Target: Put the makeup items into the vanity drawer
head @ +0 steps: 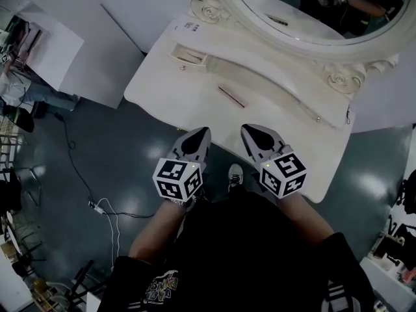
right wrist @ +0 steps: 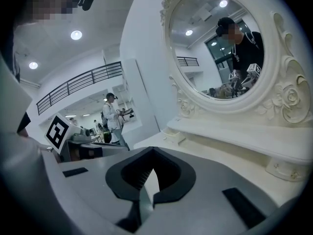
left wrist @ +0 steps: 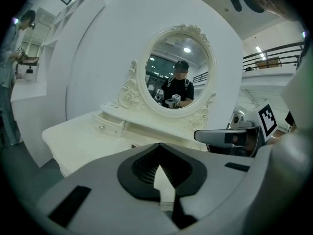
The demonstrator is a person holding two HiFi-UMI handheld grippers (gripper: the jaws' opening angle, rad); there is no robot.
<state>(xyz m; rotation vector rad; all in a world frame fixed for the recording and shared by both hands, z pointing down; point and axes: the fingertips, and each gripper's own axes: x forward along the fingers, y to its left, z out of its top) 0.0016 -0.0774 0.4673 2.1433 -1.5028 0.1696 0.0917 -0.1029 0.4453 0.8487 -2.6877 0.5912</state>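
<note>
Left gripper [head: 201, 135]: jaws together, nothing between them, over the vanity's front edge.
Right gripper [head: 252, 134]: jaws together, empty, just beside the left one.
Makeup stick [head: 231, 96]: lies on vanity top [head: 169, 90], beyond both grippers, apart from them.
Drawer [head: 188, 56]: small, pulled out, far left below mirror [head: 292, 12].

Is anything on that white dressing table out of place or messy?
Only small things. The little drawer, at the left in the head view, stands pulled out, and one slim stick-like makeup item lies loose and slanted on the tabletop. Nothing looks spilled or damaged.
</note>
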